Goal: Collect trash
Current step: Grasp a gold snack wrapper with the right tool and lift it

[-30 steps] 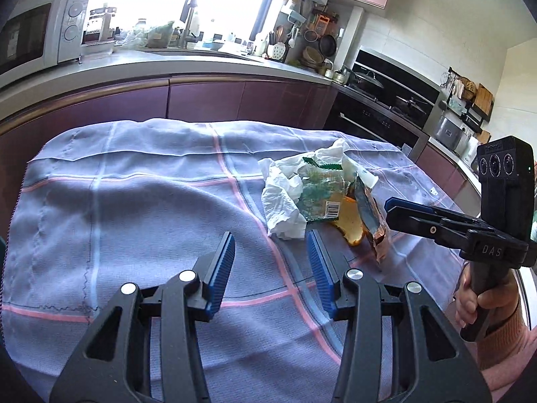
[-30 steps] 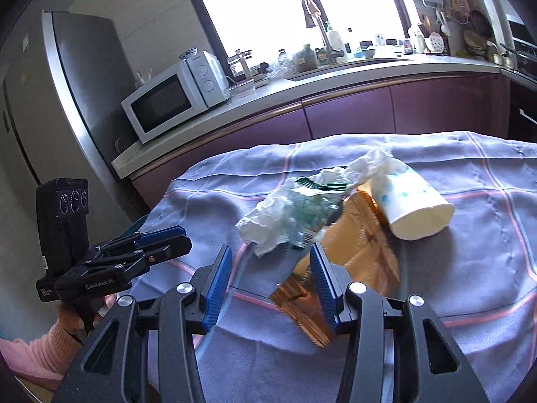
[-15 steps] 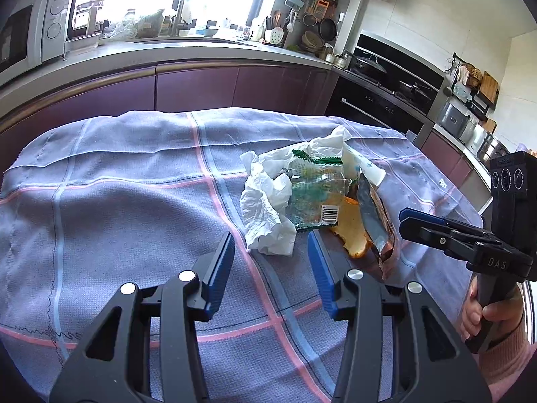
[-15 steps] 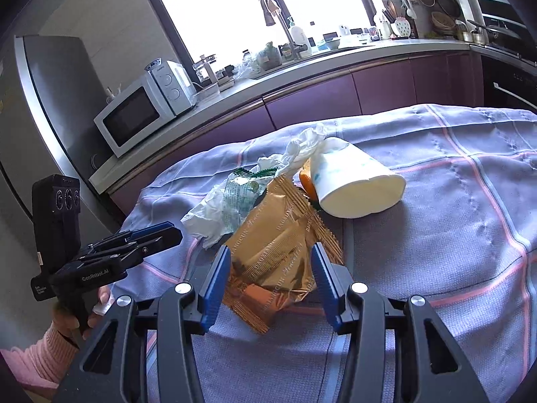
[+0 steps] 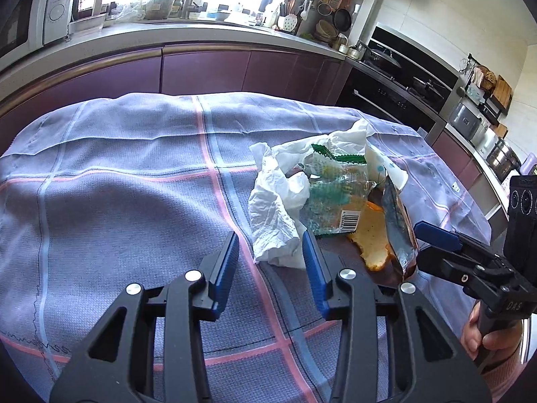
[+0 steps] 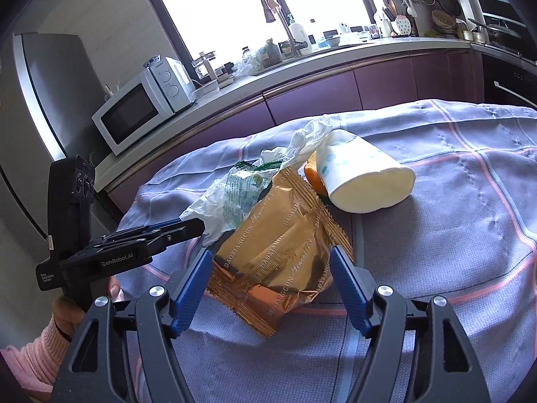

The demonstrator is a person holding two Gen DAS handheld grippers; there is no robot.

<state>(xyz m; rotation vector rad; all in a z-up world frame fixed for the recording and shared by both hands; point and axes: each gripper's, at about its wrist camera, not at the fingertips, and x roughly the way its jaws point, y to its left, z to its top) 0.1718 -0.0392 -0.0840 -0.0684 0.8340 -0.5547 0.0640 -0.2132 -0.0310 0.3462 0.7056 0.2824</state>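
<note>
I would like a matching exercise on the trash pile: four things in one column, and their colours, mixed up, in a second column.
Things:
1. tissue
2. cup
3. large wrapper
4. peel

Colours:
A. orange
B. gold
C. plain white, crumpled
D. white with pale blue spots

Pairs: 1-C, 2-D, 3-B, 4-A

Trash heaped together on the cloth-covered worktop, crumpled white tissue (image 5: 275, 215), clear green-printed wrapper (image 5: 332, 201), gold snack packet (image 6: 285, 252), orange peel (image 5: 371, 238), white paper cup (image 6: 362, 178) tipped on its side
</note>
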